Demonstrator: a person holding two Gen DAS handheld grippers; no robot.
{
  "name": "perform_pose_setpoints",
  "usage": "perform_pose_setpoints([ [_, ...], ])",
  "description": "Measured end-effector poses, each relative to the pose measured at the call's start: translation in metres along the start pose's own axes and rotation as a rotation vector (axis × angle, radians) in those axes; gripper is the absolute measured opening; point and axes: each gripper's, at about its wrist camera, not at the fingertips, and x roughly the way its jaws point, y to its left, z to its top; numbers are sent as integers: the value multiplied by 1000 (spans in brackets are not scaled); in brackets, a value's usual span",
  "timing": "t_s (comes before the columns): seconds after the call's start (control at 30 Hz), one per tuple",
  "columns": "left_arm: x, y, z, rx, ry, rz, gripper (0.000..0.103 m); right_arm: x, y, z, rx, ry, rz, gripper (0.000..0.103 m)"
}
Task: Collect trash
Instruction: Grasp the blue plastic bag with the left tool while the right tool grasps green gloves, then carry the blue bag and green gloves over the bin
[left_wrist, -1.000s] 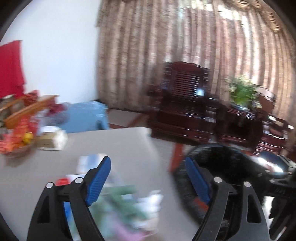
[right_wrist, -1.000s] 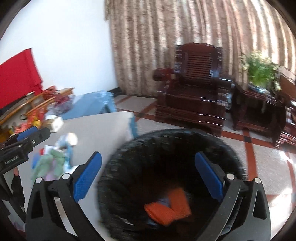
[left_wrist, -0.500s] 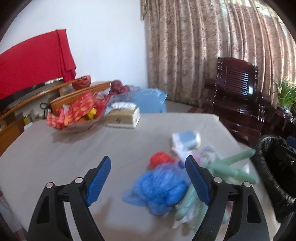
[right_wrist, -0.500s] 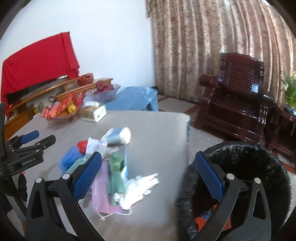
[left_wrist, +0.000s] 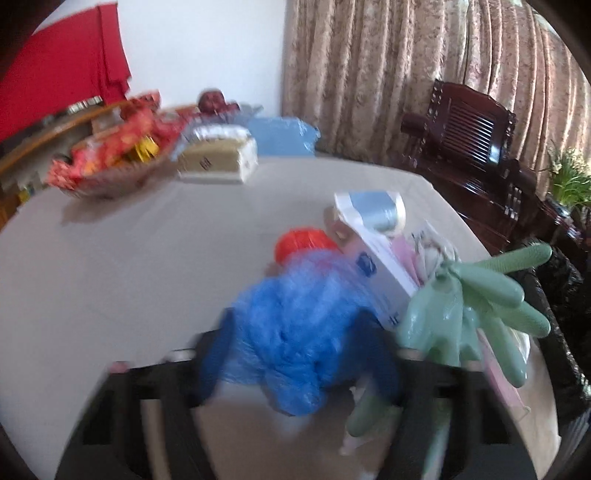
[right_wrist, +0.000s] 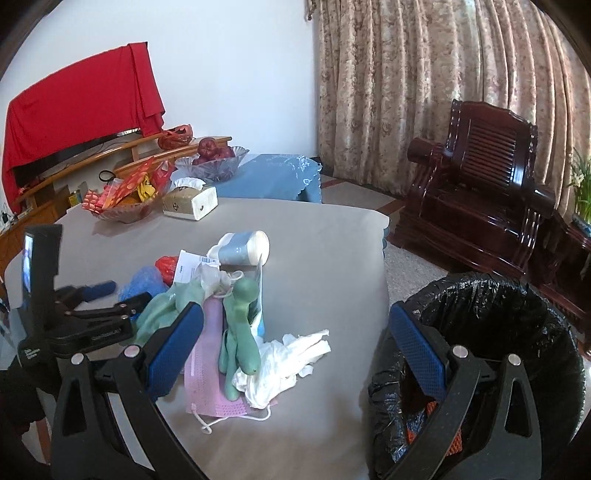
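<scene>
Left gripper (left_wrist: 299, 354) sits low over the pile, jaws drawn in around the crumpled blue plastic bag (left_wrist: 295, 332). They have just been closing, with the bag between them. My left wrist view is smeared with blur, but the blue pads look pressed into both flanks of the bag, so I read it as clamped on the bag, not fully together.

Right gripper (right_wrist: 295, 350) hangs with its jaws wide apart, nothing between them, touching nothing. It points across the near table edge, between the pile and the bin.

Trash sits heaped near the table (right_wrist: 314, 240) corner closest to the black-lined bin (right_wrist: 517, 314), which stands on the floor just beside that edge. My judgement: the bin stands there so each piece needs only a short carry. Something orange already lies in the bin's bottom.

Pile contents:
- green rubber gloves (right_wrist: 240, 317), one draped over the rest, fingers sticking toward the bin
- pink face mask (right_wrist: 210, 391), flat beneath the gloves, loops trailing
- white crumpled tissue (right_wrist: 291, 354), touching the mask
- tipped cup (right_wrist: 242, 249) at the far side, on its side
- printed paper sheet (left_wrist: 380, 280), leaning on the blue bag
- red wad (left_wrist: 303, 240) behind the bag

Snack bowl (right_wrist: 122, 199) and tissue box (right_wrist: 192, 201) stand well apart at the far end; I judge those are not trash.

Blue bag looks soft and light; it may drag the paper along when lifted.
</scene>
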Motion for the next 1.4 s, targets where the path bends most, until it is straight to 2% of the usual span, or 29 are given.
perform_pose_setpoints([
  [0.03, 0, 0, -1, -5, 4, -4, 31, 1, 1, 0, -3, -1, 2, 98],
  [0.17, -11, 7, -1, -33, -20, -5, 22, 3, 5, 2, -13, -8, 16, 98],
  [0.37, -48, 26, 14, -74, -108, 34, 21, -3, 19, 15, -34, -77, 49, 98],
  [0.63, -63, 43, 16, -59, -127, 105, 21, 21, 54, 27, -49, -59, 130, 97],
  [0.9, -65, 54, 15, -81, -136, 110, 21, 53, 85, 23, -85, 28, 179, 66],
  [1.03, -62, 53, 14, -75, -135, 101, 21, 74, 91, 15, -85, 99, 168, 58],
  [1.2, -59, 50, 11, -76, -125, 83, 21, 89, 93, 5, -67, 169, 194, 43],
  [1.4, -57, 50, 12, -69, -118, 74, 21, 86, 98, 6, -91, 172, 255, 25],
])
